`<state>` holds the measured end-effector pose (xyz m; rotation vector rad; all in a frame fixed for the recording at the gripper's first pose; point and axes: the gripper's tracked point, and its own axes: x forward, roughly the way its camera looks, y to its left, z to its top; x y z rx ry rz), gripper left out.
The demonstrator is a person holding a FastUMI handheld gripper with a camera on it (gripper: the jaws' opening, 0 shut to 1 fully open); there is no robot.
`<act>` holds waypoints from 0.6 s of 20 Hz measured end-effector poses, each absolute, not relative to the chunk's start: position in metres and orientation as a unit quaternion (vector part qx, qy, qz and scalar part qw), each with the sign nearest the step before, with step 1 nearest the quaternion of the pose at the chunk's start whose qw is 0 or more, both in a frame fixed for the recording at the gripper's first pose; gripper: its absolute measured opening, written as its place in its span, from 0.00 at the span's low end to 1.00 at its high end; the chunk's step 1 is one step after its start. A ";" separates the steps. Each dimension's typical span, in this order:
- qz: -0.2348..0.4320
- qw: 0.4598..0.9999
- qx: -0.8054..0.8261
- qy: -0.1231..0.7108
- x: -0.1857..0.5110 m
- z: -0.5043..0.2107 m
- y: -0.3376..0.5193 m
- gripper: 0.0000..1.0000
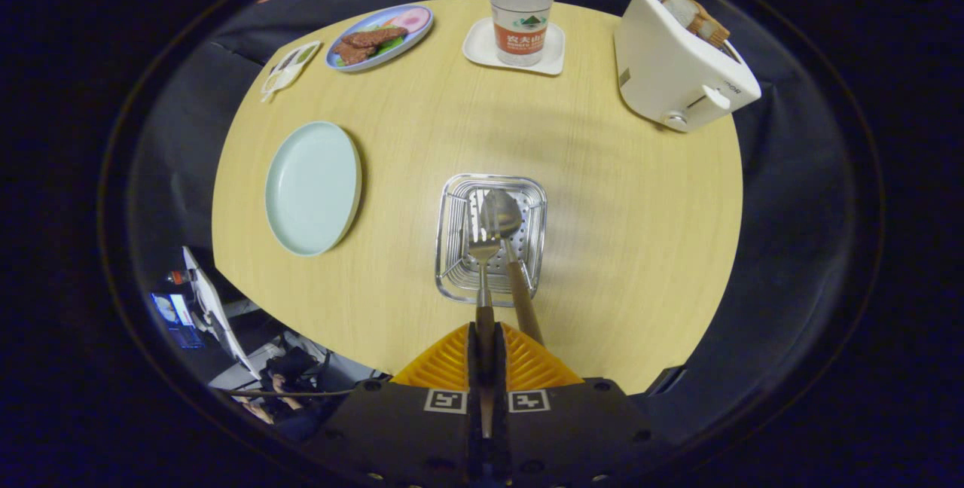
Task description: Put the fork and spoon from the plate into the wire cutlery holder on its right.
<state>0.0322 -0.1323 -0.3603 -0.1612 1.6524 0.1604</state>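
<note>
Tongs (486, 352) are clamping the fork (483, 247) by its slim handle; stiff, light, slippery metal over the wire cutlery holder (452, 277).

Claw-mounted fisheye — high above the table (602, 262), facing steeply down, whole tabletop within view.

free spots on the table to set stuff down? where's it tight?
Gripper is shut on the fork, beside the spoon over the wire holder. Bare wood: between holder and toaster; between holder and bottle tray; between pale plate and holder. Tight along the far edge.
</note>
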 end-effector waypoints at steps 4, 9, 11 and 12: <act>0.075 0.678 -0.084 0.726 0.037 -0.356 -0.129 0.09; 0.076 0.710 -0.097 0.694 0.051 -0.345 -0.122 0.12; 0.080 0.724 -0.090 0.679 0.054 -0.337 -0.113 0.16; 0.081 0.730 -0.087 0.673 0.055 -0.335 -0.109 0.17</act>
